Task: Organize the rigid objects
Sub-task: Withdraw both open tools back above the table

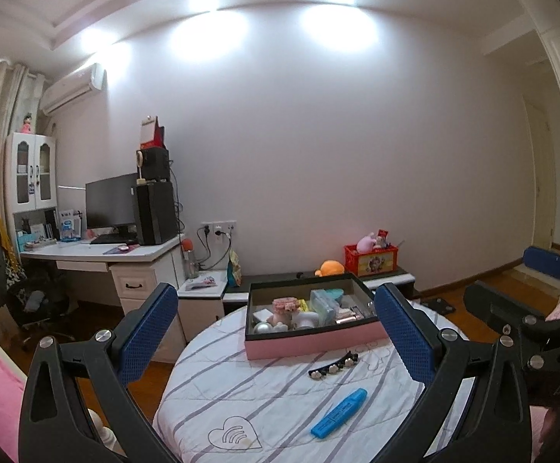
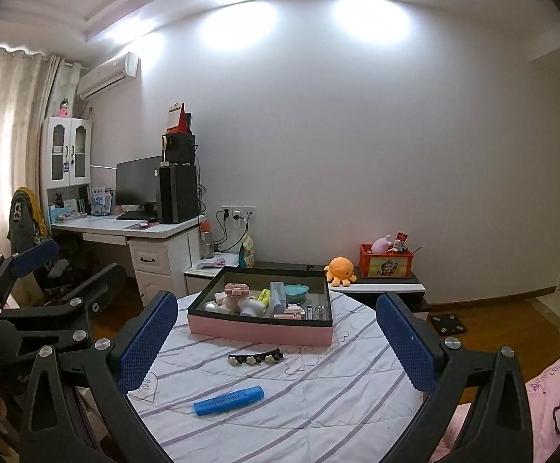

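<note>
A pink box (image 1: pixel 310 341) (image 2: pixel 260 332) with a dark rim holds several small items at the far side of a round table. A black hair clip with pearl beads (image 1: pixel 334 364) (image 2: pixel 256 357) lies in front of the box. A blue highlighter (image 1: pixel 339 413) (image 2: pixel 229 400) lies nearer on the striped cloth. My left gripper (image 1: pixel 280 328) is open and empty, held above the table's near side. My right gripper (image 2: pixel 276 332) is open and empty, to the right of the left one. Each gripper shows in the other's view, the right one (image 1: pixel 542 289) and the left one (image 2: pixel 60 266).
The round table (image 1: pixel 241 405) (image 2: pixel 318 405) has a white striped cloth. Behind it stand a low cabinet (image 2: pixel 376 285) with an orange plush and a red crate, and a desk (image 1: pixel 98 254) with a monitor and a chair. Pink bedding (image 2: pixel 557 386) lies at the right.
</note>
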A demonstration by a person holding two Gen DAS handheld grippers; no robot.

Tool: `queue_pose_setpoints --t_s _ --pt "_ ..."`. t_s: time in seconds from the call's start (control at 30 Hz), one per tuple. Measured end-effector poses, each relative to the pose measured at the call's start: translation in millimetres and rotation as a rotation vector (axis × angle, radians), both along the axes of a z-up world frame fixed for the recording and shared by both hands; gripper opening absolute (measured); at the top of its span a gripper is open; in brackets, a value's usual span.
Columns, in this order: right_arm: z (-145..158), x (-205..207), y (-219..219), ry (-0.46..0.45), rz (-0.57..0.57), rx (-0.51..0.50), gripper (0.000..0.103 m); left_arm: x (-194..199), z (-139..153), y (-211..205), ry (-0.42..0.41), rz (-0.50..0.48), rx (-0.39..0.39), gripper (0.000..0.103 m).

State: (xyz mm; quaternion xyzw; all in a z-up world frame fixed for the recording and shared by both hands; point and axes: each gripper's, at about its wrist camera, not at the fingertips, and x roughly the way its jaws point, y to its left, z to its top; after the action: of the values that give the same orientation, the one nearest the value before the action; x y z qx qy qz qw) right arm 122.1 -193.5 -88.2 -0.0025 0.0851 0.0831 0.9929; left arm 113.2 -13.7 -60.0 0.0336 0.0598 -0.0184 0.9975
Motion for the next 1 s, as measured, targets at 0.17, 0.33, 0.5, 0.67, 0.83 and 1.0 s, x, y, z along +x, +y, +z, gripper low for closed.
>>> queue_pose_setpoints --t_s 0.17,0.33,0.5,0.67,0.83,1.0 --pt "-2.2 -0.2 2.0 0.002 -0.003 -0.001 0.103 3.2 0.2 -0.7 0.012 0.002 0.007 0.103" --pt "-6.8 3.0 1.5 0.018 -0.006 0.002 0.103 8.4 -3.9 1.1 0.036 0.001 0.005 0.103" --pt "-11.2 6.7 3.1 0.036 -0.009 0.001 0.103 15.5 -10.1 1.4 0.060 0.004 0.017 0.103" --pt "-14.8 11.8 2.8 0.054 -0.013 0.001 0.103 21.3 -16.2 3.5 0.082 -0.001 0.026 0.103" --pt "-18.0 18.5 2.4 0.079 -0.021 0.000 0.103 28.2 -22.2 4.0 0.112 -0.030 0.026 0.103" --pt "-23.6 25.3 -5.8 0.101 -0.037 0.009 0.103 40.1 -32.7 5.5 0.165 -0.057 0.009 0.103"
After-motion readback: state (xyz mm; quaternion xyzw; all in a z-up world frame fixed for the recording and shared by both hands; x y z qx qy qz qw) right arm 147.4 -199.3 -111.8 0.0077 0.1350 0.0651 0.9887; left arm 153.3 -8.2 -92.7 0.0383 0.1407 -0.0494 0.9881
